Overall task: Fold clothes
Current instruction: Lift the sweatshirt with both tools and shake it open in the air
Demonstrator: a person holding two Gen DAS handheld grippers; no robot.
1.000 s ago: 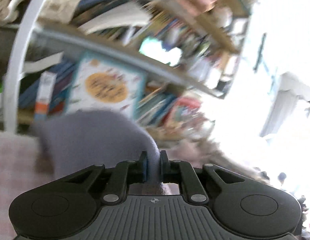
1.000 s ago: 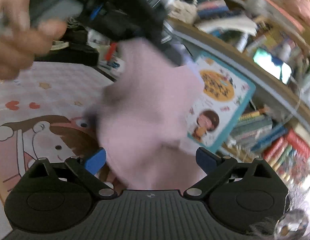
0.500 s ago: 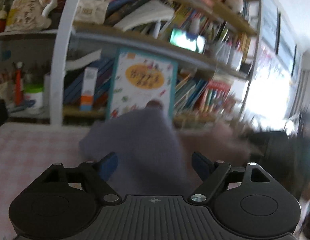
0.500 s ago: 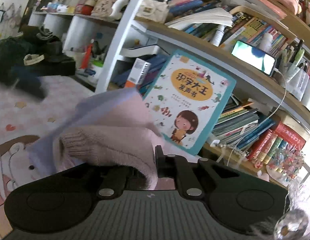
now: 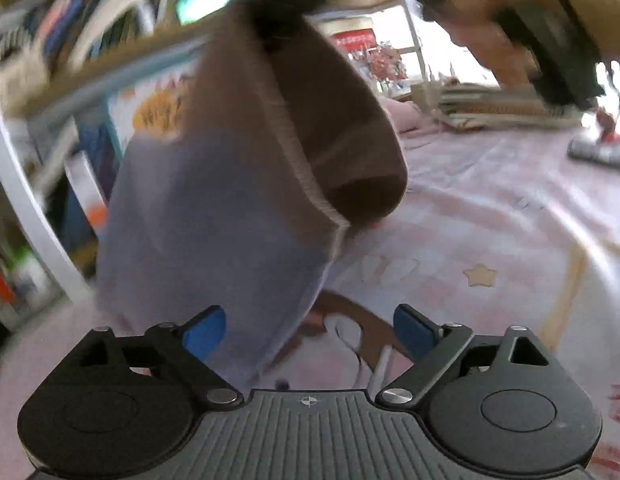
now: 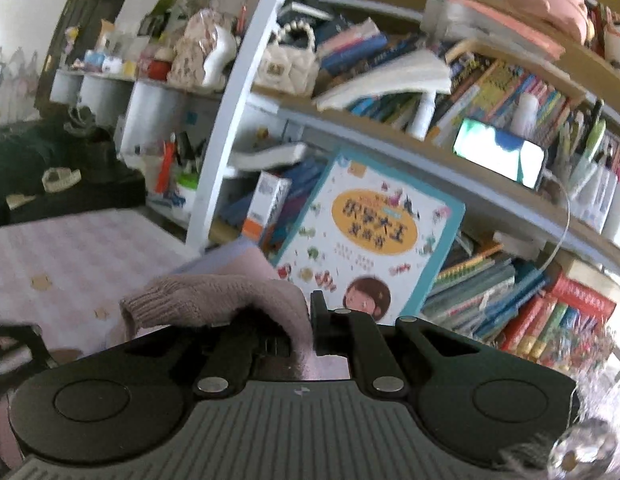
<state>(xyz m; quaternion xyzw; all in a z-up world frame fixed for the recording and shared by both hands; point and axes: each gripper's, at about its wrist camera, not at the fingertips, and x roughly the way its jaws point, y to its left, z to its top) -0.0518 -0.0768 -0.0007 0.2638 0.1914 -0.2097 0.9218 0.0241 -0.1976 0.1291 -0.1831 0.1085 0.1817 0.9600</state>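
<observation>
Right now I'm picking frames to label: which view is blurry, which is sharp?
Left wrist view: smeared by motion, garment and shelves streaked, window glare at right. Right wrist view: sharp, the book cover readable, only fisheye bending of the shelves.

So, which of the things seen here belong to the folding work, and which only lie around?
Belong to the job:
- knitted garment, clamped in the right gripper
- left gripper, open, the garment hanging before it
- pink printed cloth underneath

Just lying about:
- picture book
- phone
- white handbag
- shelved books
</observation>
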